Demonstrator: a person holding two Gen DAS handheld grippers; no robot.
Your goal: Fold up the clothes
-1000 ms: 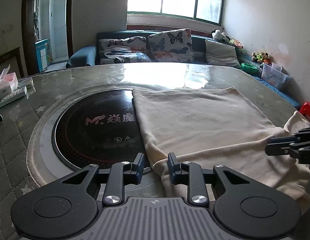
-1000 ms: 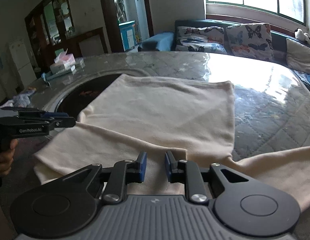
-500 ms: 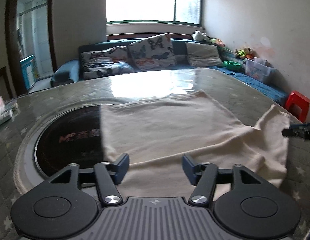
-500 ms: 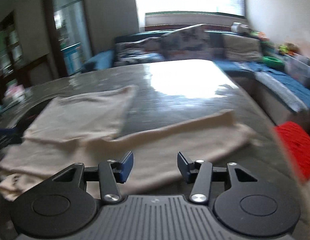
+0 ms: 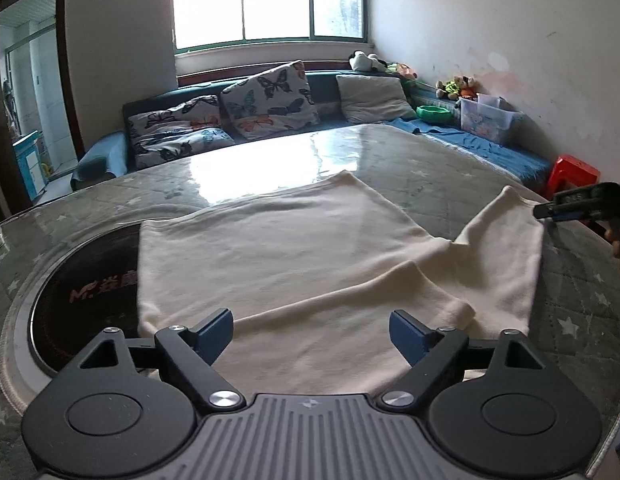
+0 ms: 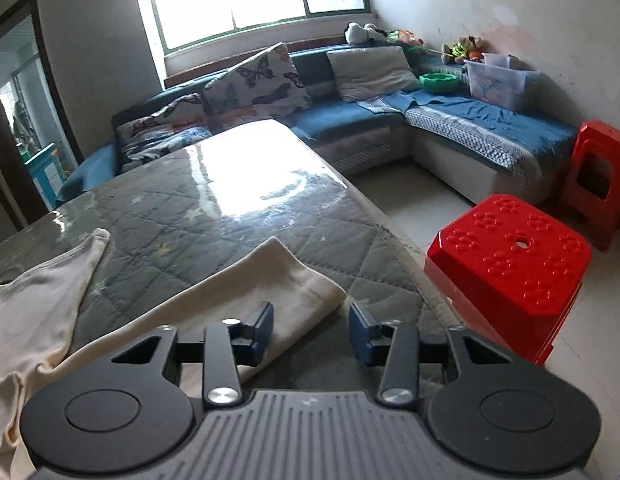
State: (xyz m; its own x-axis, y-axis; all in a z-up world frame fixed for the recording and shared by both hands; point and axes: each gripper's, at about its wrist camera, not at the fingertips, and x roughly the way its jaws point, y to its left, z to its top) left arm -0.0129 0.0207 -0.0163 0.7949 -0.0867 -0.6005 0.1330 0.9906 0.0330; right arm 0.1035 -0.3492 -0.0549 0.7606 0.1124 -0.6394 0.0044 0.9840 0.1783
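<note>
The cream garment (image 5: 294,264) is lying flat on the counter (image 5: 430,160), seemingly spread for folding. The left gripper (image 5: 311,330) is hovering wide at its 6 o'clock hem; the right gripper (image 6: 311,330), fingers wide, is straddling the sleeve end (image 6: 294,280) at 3 o'clock.

A round black cooktop (image 5: 82,276) set into the tabletop at near left carries a pinkish brand mark starting "Mr", followed by Chinese characters partly covered by cream cloth (image 5: 294,248).

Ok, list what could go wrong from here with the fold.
1. The sleeve ends near the table edge, beside the open right claw; a clumsy pinch may push it off.
2. The cream garment partly covers the black cooktop; dragging could bunch it on the rim.
3. The left claw hangs wide open over a layered hem and may catch only one layer.
</note>
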